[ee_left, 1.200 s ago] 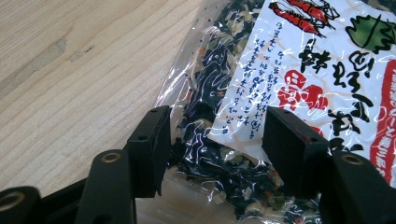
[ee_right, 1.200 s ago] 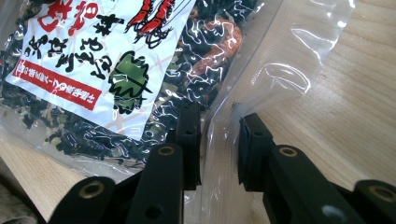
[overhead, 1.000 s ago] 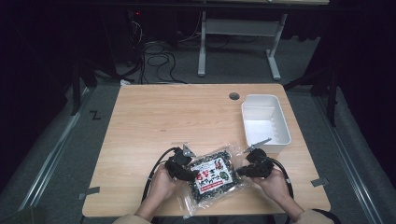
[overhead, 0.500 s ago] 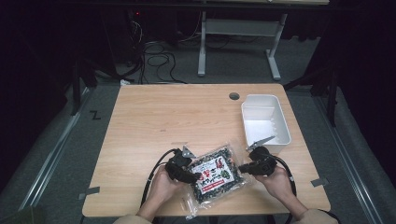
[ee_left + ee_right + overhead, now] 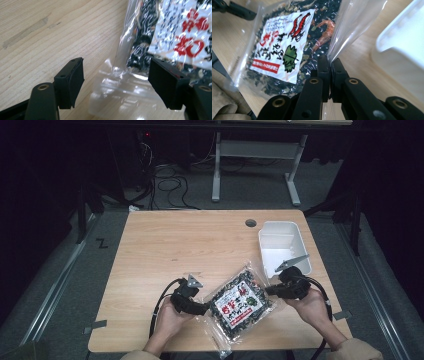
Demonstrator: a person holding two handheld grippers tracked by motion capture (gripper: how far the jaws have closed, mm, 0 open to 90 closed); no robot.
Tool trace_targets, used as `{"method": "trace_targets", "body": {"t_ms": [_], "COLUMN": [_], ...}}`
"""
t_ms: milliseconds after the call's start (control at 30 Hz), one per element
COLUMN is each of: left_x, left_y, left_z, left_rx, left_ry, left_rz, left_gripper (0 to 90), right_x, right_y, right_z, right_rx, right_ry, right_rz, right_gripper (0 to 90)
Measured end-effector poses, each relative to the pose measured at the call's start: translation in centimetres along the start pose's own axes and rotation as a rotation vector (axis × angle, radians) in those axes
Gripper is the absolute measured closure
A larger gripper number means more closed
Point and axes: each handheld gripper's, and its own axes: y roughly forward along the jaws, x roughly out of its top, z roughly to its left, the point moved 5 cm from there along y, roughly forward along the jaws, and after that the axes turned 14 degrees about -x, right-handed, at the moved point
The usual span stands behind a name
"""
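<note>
R gripper (image 5: pixel 330 65): we saw both jaws pressed together w/ the clear plastic edge of the snack bag (image 5: pixel 287 47) pinched between them. In the high view the R gripper (image 5: pixel 272 290) sat at the bag's right corner, held by the right hand (image 5: pixel 312 306), cable trailing back toward the table's near edge.

L gripper (image 5: pixel 115 75): jaws stood well apart. The bag's clear sealed margin (image 5: pixel 120 85) lay between them, touching neither pad as far as we could tell. In the high view the L gripper (image 5: pixel 202 309) was at the bag's left edge, held by the left hand (image 5: pixel 167 320), grey three-cornered plate on top.

Bag (image 5: pixel 237 302): transparent, filled w/ dark dried bits, white label w/ red and green print; a reddish shrimp-like piece showed through near the R jaws. It lay on the wooden table (image 5: pixel 175 240) near the front edge, between the two grippers, tilted diagonally. Right corner looked lifted slightly by the pinch; rest appeared flat on the wood.

White tray (image 5: pixel 282 245): rectangular, at the table's right side, just beyond the R gripper, apart from the bag. Small round hole (image 5: pixel 250 223) in the tabletop to the tray's left.

Beyond the table: dark floor, cables (image 5: pixel 165 175), a grey desk frame (image 5: pixel 255 155).
</note>
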Motion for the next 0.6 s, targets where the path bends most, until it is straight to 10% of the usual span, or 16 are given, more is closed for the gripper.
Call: {"method": "trace_targets", "body": {"t_ms": [600], "left_x": [-0.2], "left_y": [-0.3], "left_z": [0.2], "left_rx": [-0.009], "left_ry": [-0.016], "left_rz": [-0.007], "left_gripper": [28.9], "right_x": [4.5], "right_y": [-4.8], "right_z": [-1.4], "right_rx": [-0.052], "right_ry": [-0.101], "right_rz": [-0.018], "right_gripper": [90.0]}}
